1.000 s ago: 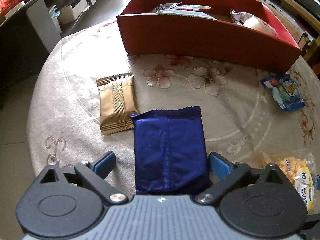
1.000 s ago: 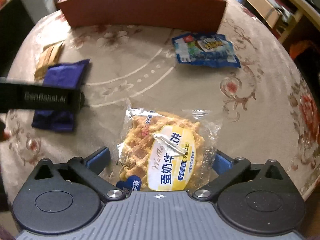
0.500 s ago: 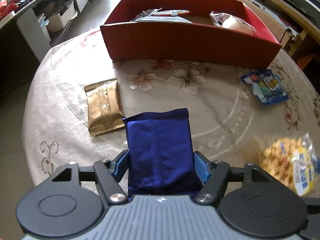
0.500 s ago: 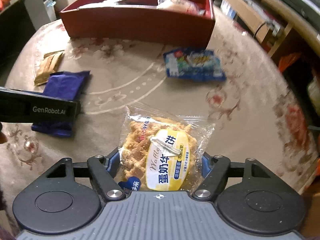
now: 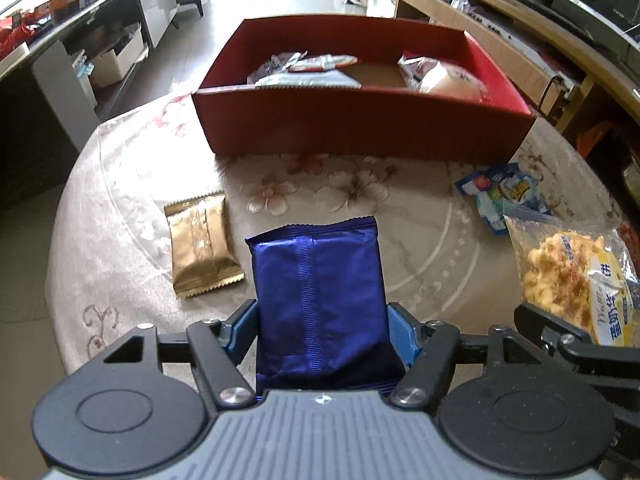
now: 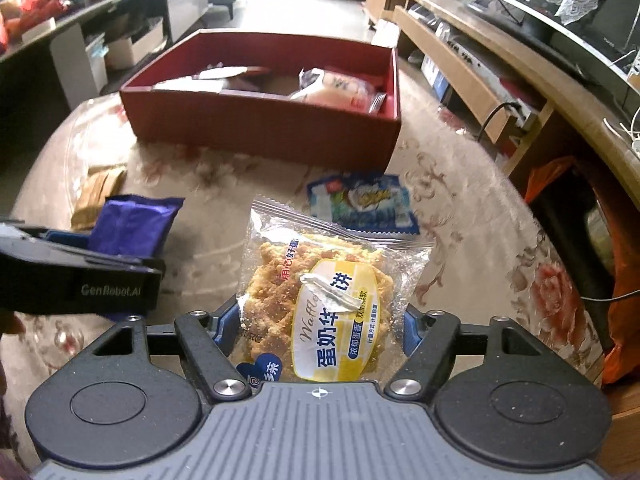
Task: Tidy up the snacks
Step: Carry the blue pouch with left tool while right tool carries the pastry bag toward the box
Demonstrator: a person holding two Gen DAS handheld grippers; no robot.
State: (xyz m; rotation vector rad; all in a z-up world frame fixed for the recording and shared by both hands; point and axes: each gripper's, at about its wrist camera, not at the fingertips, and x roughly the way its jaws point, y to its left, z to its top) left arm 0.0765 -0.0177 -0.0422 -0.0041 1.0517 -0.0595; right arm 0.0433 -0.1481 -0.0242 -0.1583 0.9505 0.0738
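My left gripper [image 5: 322,330] is shut on a dark blue foil packet [image 5: 318,280] and holds it above the table. My right gripper [image 6: 320,330] is shut on a clear waffle packet with a yellow label [image 6: 324,292], also lifted. The waffle packet shows at the right edge of the left wrist view [image 5: 576,276], and the blue packet shows in the right wrist view [image 6: 132,224]. A red open box [image 5: 360,128] with several snack packets inside stands at the far side of the table; it also shows in the right wrist view [image 6: 260,124].
A gold packet [image 5: 200,244] lies on the floral tablecloth left of the blue one. A blue-and-white packet [image 5: 504,196] lies near the box's right corner, also in the right wrist view [image 6: 360,204]. Shelves and cabinets surround the round table [image 5: 120,200].
Both grippers closed on their packets, the blue one and the waffle one, and lifted them off the table. The view now sits higher, showing into the red box.
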